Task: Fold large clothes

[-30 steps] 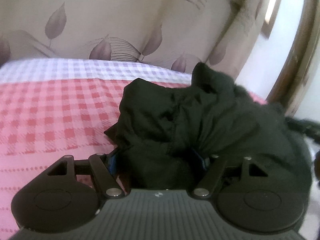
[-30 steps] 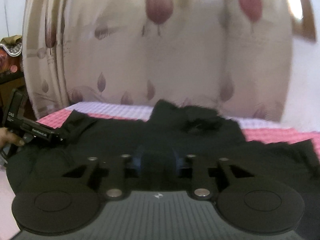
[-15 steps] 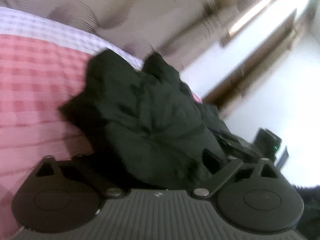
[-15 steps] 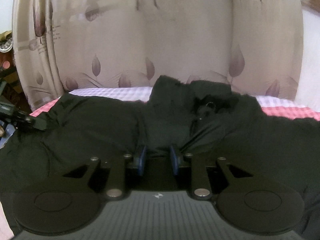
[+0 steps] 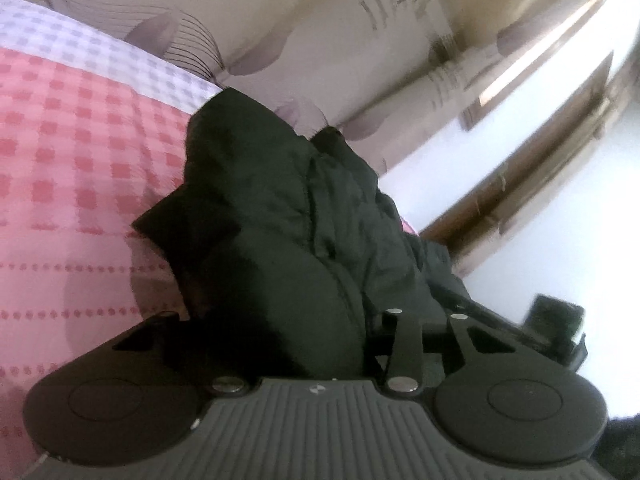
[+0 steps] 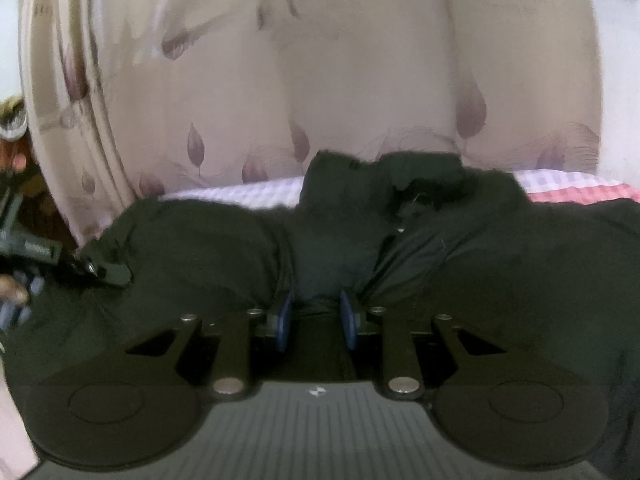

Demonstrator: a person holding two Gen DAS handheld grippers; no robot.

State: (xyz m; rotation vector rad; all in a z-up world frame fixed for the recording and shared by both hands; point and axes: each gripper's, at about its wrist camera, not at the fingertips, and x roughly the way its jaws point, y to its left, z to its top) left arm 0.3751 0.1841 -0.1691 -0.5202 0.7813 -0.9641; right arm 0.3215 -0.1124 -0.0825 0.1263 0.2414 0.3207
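Observation:
A large black padded garment lies bunched on the pink checked bed. My left gripper is rolled to one side and its jaws are closing on a thick fold of the garment, which hides both fingertips. In the right wrist view the left gripper pinches the garment's left corner. The garment spreads wide there, collar at the far side. My right gripper is shut on a fold at its near edge, with the cloth squeezed between the blue pads.
A beige curtain with leaf print hangs right behind the bed. A wooden door frame stands to the right in the left wrist view, with the right gripper's body below it. A person's hand holds the left gripper.
The left wrist view has rolled sideways. The left jaws spread wide, then narrowed on a thicker bunch of cloth. The right gripper kept its hold and sank slightly.

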